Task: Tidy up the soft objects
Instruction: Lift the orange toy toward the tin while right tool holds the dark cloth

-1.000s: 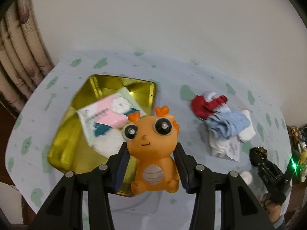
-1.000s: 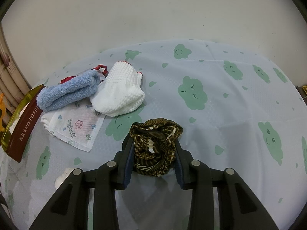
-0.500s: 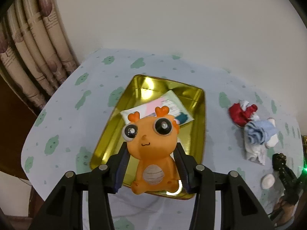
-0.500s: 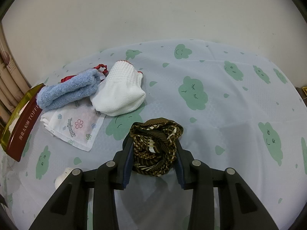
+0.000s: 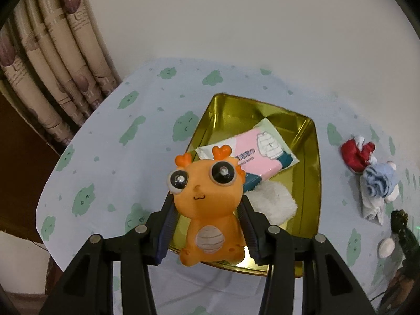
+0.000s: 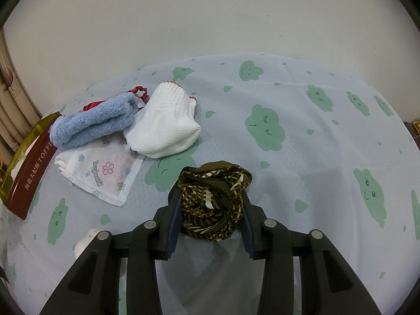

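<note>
My left gripper is shut on an orange squishy dragon toy and holds it above the near left part of a gold tin tray. The tray holds a pink tissue pack and a white fluffy cloth. My right gripper is shut on a brown patterned scarf bundle just above the tablecloth. A blue towel roll, a white knit glove and a flowered wipe packet lie to its left.
The tray's side shows at the far left of the right wrist view. A red cloth lies beside the blue towel. A small white object lies near the right gripper. Curtains hang at the left; a wall stands behind the table.
My left gripper has moved left and back from the tray with the orange toy, so the tray now sits more to the right. The right gripper has stayed still.
</note>
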Action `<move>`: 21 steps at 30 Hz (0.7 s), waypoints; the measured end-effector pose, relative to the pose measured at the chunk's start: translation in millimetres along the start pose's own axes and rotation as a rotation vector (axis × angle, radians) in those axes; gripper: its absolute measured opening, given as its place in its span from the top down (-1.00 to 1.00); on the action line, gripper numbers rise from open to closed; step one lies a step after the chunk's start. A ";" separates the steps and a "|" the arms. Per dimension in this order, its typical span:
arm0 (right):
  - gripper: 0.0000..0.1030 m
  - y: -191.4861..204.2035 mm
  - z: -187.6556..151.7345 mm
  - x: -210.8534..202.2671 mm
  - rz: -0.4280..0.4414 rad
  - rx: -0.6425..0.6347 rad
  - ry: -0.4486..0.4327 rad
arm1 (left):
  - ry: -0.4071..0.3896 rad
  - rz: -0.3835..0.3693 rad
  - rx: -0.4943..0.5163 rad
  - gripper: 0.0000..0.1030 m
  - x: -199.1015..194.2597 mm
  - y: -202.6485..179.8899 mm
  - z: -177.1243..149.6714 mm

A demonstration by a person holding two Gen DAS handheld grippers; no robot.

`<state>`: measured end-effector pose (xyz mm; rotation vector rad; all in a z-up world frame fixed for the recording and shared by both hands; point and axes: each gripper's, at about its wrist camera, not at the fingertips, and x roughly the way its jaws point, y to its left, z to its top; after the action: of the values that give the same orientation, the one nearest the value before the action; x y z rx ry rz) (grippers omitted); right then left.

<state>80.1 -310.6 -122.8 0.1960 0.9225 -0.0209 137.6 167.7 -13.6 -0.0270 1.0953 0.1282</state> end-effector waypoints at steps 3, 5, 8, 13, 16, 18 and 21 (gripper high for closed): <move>0.27 0.5 -0.1 0.4 -0.001 -0.002 0.000 | 0.020 0.005 0.034 0.08 10.4 -3.2 -2.1; 0.27 0.8 -0.5 0.7 0.000 -0.002 0.000 | 0.035 0.022 0.047 0.07 17.9 -4.3 -4.2; 0.26 1.1 -0.7 0.8 0.000 -0.002 0.001 | 0.056 0.036 0.047 0.07 28.0 -2.9 -5.2; 0.25 2.0 -0.1 0.3 -0.003 -0.005 0.001 | 0.076 0.068 0.052 0.02 40.4 0.3 -5.8; 0.25 2.7 0.6 -0.1 -0.004 -0.009 0.002 | 0.086 0.070 0.056 0.01 45.6 1.9 -6.9; 0.25 2.8 0.5 -0.3 -0.005 -0.010 0.003 | 0.091 0.071 0.056 0.00 47.4 1.8 -7.9; 0.24 2.4 0.3 0.1 -0.005 -0.011 0.003 | 0.112 0.069 0.050 -0.01 51.2 2.6 -8.8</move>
<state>80.6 -308.3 -122.4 0.1832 0.9258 -0.0203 152.5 174.2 -63.0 0.0494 1.2111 0.1626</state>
